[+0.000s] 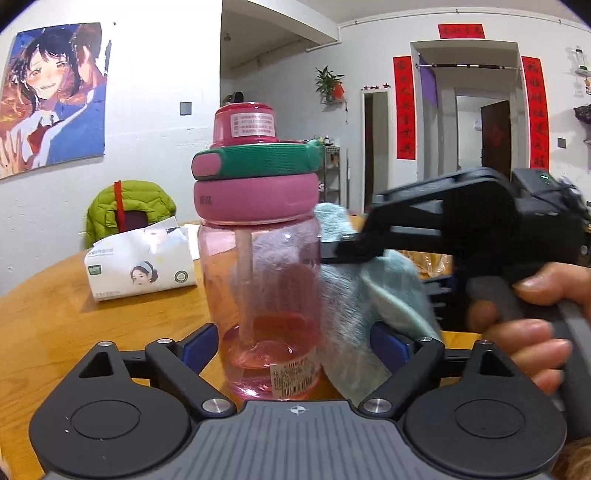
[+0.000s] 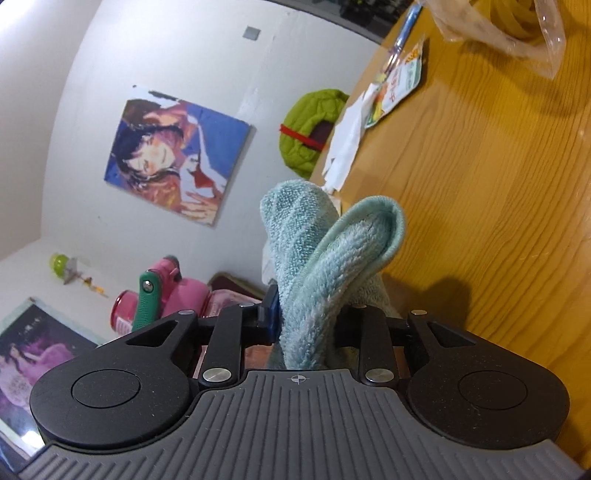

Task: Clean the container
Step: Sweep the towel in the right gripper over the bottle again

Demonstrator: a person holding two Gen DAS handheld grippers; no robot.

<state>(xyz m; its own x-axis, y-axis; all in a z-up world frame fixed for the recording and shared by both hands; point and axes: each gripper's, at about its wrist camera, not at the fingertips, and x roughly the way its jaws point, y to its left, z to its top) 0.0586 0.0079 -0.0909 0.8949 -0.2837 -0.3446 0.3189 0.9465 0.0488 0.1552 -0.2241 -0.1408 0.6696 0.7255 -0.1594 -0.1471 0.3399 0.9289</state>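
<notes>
A clear pink water bottle (image 1: 266,295) with a pink and green lid and an inner straw stands upright on the wooden table (image 1: 55,325). My left gripper (image 1: 293,349) has its blue pads on either side of the bottle's base, shut on it. My right gripper (image 1: 343,251) comes in from the right, shut on a light blue cloth (image 1: 354,295) pressed against the bottle's right side. In the right wrist view the cloth (image 2: 317,266) is folded between the right gripper's (image 2: 310,314) jaws and the bottle's lid (image 2: 162,295) shows at lower left.
A white tissue pack (image 1: 140,266) lies on the table behind the bottle to the left. A green jacket (image 1: 129,206) hangs on a chair beyond it. A plastic bag (image 2: 498,26), papers (image 2: 395,88) and a pen lie further along the table.
</notes>
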